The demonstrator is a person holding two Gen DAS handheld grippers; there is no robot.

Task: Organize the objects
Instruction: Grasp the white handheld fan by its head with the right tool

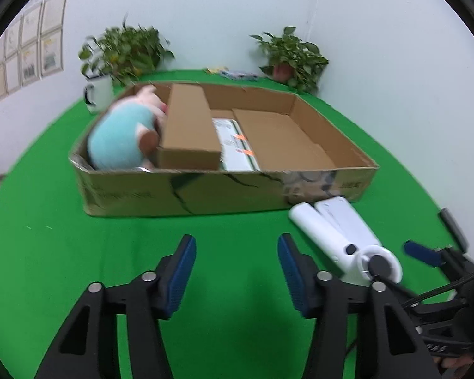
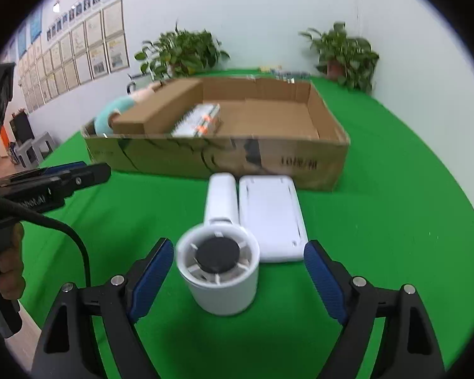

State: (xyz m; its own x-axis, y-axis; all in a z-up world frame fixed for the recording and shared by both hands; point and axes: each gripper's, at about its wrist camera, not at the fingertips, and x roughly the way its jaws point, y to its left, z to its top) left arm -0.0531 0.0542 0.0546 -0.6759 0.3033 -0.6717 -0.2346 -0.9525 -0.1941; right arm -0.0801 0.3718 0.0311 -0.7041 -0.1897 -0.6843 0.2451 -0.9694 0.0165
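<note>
We have the cardboard box [image 2: 224, 158] partly filled — plush toy [image 1: 120, 139] at 9 o'clock (small boxes beside it). Left: the hair dryer [image 2: 219, 265] and flat white case [image 2: 270, 218] on the counter [image 2: 395, 205]. Right gripper [image 2: 237, 271] spread around the dryer, left gripper [image 1: 237, 265] spread, empty.

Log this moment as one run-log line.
phase: approach | left gripper: open, empty | right gripper: open around hair dryer, no contact | white pad: beside dryer | cardboard tray: plush, boxes inside
</note>
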